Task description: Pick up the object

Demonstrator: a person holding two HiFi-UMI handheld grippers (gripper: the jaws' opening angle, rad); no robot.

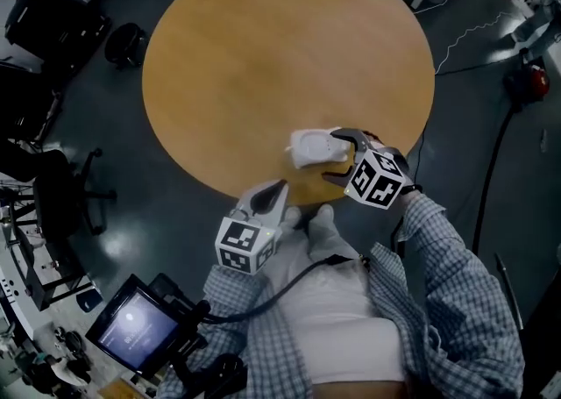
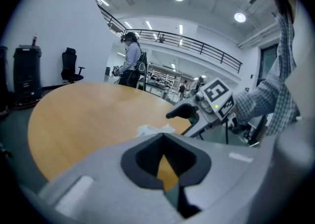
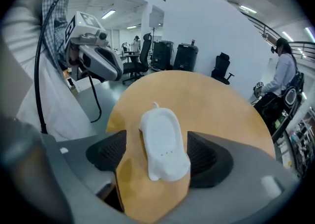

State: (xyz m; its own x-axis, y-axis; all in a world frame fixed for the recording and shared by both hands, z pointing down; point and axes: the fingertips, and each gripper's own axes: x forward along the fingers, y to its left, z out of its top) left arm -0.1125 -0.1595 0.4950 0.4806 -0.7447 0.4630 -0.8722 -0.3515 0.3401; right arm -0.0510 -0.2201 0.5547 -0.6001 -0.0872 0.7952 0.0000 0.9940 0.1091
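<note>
A white, oblong, dish-like object (image 1: 311,148) lies on the round wooden table (image 1: 263,55) near its front edge. My right gripper (image 1: 333,155) stands open around it, one finger on each side. In the right gripper view the object (image 3: 162,142) lies lengthwise between the dark pads (image 3: 106,154), with bare table (image 3: 206,105) showing at its left side. My left gripper (image 1: 277,187) hovers at the table's front edge, to the left of the object, with its jaws together and nothing in them. From the left gripper (image 2: 167,169) view, the object (image 2: 152,130) peeks over the jaws and the right gripper (image 2: 189,112) sits behind it.
Dark floor surrounds the table. Office chairs (image 1: 53,187) and black cases (image 1: 53,16) stand at the left. A screen (image 1: 131,327) sits at the lower left. Cables (image 1: 491,169) run across the floor on the right. A person (image 2: 132,63) stands far behind the table.
</note>
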